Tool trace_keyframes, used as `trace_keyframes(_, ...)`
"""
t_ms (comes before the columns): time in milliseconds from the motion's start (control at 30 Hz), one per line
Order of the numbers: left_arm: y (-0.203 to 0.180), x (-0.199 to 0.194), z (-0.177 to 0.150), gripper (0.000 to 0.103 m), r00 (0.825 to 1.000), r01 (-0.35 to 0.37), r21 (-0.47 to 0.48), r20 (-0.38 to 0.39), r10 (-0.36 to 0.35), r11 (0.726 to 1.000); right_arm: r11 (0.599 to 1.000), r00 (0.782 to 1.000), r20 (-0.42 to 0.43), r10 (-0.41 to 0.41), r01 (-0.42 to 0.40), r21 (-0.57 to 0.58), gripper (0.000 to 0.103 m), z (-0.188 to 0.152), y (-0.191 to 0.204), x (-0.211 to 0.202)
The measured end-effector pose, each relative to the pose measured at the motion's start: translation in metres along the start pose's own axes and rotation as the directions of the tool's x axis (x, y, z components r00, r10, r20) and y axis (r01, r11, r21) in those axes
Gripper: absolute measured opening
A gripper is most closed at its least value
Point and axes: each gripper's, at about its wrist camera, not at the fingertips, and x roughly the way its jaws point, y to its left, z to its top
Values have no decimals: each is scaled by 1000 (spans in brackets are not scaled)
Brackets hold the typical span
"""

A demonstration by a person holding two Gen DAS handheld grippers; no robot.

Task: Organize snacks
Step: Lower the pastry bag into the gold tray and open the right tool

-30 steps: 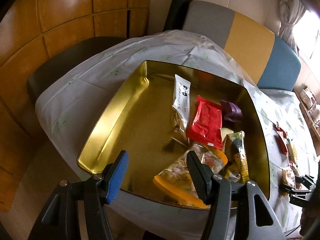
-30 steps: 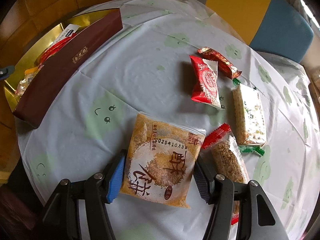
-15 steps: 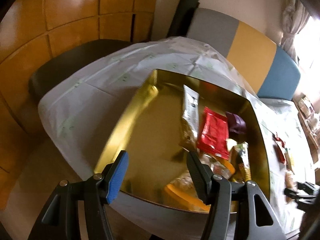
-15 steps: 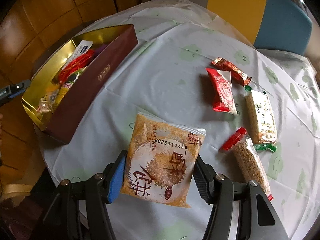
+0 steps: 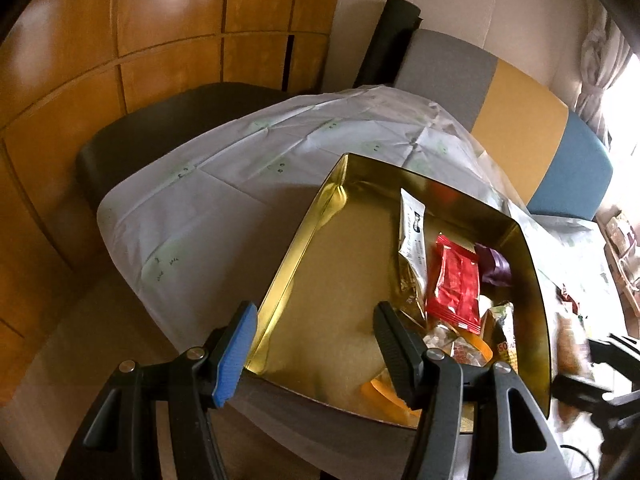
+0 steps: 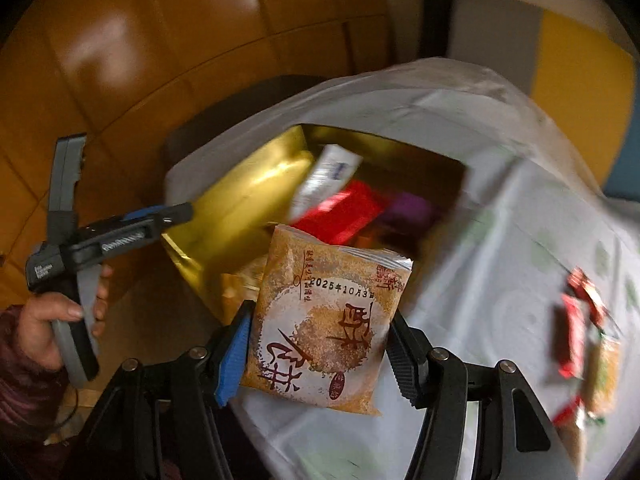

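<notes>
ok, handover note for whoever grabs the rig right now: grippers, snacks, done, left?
Right gripper: shut on the orange pastry packet, held above the near edge of the gold tin.
Left gripper: open, empty, at the tin's near-left corner.
Done: white sachet, red packet, purple packet and others in the tin.
Left: release the pastry packet into the tin, then collect the loose snacks on the tablecloth.

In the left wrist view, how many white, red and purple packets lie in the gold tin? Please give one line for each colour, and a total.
white packet: 1
red packet: 1
purple packet: 1
Total: 3, all inside the gold tin
</notes>
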Motion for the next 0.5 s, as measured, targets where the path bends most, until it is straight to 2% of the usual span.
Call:
trace_keyframes(200,7,2,-3,61,1000,-3,-17,-9,2,1000,997,997,-48,67,-64,47,62,27,24,49)
trace_keyframes(367,12,5,-5,61,1000,6,-19,-19,-6,1000,987,991,-83,100,-89,130,65,39,23,89)
trace_keyframes(500,12,9,-9,61,1000,6,-21,-29,-7,1000,993,991,-119,60,-47,105,64,32,27,99)
